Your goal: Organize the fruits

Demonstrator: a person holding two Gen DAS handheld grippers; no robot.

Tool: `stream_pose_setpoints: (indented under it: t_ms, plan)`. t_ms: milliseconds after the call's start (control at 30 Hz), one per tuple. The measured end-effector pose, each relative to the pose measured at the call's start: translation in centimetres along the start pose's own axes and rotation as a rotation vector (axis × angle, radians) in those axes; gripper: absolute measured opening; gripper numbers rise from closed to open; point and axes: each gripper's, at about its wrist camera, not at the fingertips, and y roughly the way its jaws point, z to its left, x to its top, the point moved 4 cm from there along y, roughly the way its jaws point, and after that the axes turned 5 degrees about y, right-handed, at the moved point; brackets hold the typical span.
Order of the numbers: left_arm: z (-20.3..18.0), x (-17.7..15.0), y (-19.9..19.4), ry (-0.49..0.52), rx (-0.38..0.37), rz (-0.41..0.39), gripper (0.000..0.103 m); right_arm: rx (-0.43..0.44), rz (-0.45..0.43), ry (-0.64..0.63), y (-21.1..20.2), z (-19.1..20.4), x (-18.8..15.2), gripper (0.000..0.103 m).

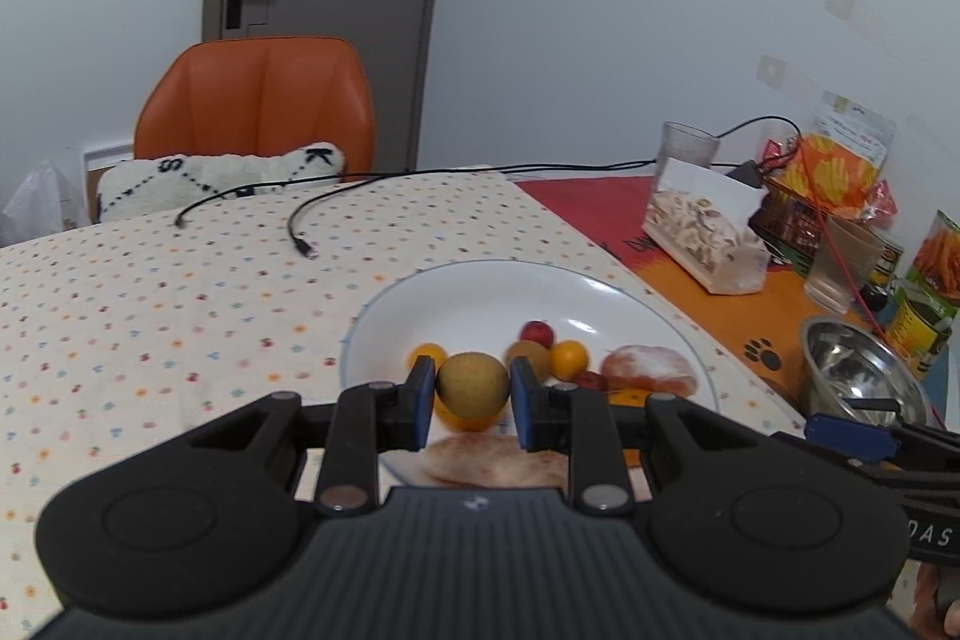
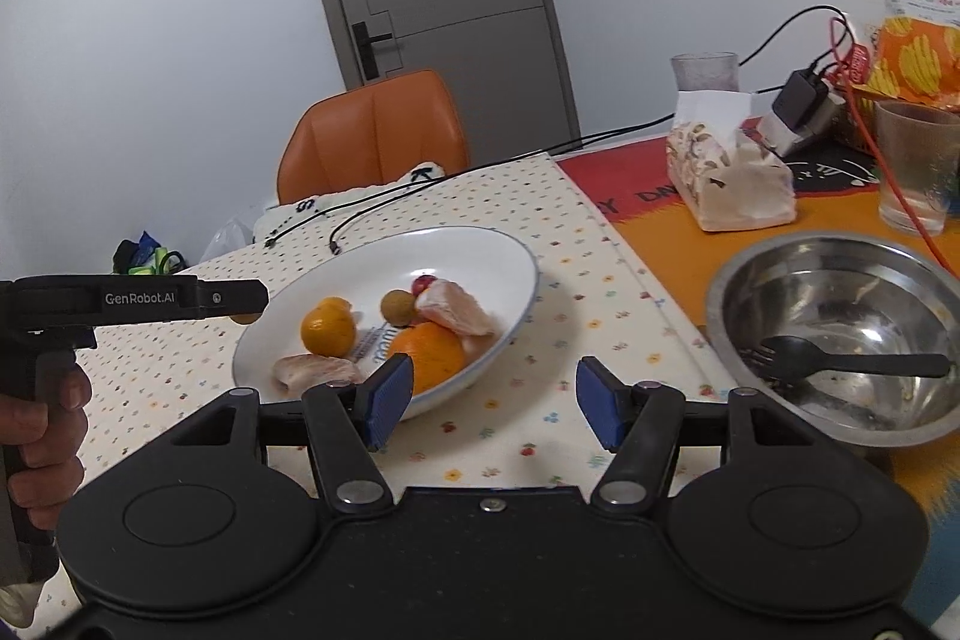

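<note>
Above white plate (image 1: 630,304), left claw (image 1: 472,403) clamped on brown round fruit (image 1: 472,384); right claw (image 2: 495,400) apart, empty, over bench (image 2: 510,436)

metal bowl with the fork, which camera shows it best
The right wrist view. There the metal bowl fills the right side, its rim nearly whole, and the black fork lies plainly inside it. The left wrist view shows the bowl small at the right edge, partly cut off by the right hand-held gripper, with the fork barely visible.
</note>
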Motion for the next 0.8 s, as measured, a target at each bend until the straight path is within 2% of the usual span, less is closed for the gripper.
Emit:
stream_pose_setpoints:
  t_ms: [267,567,767,800]
  plan:
    - [-1.5,0.3,-0.3,0.023,-0.058,-0.007,0.029,-0.002,-0.003,0.015,-0.1,-0.6,-0.2,0.060]
    - [0.7,-0.1,-0.8,-0.029,-0.010,0.019,0.031,0.018,-0.002,0.008,-0.1,0.0,-0.3,0.060]
    - [1.6,-0.5,-1.6,-0.030,0.025,0.022,0.040,0.032,0.001,-0.001,-0.1,0.8,-0.3,0.060]
    - [1.7,-0.5,-1.8,-0.030,0.030,0.021,0.044,0.035,0.000,-0.003,-0.2,1.0,-0.3,0.060]
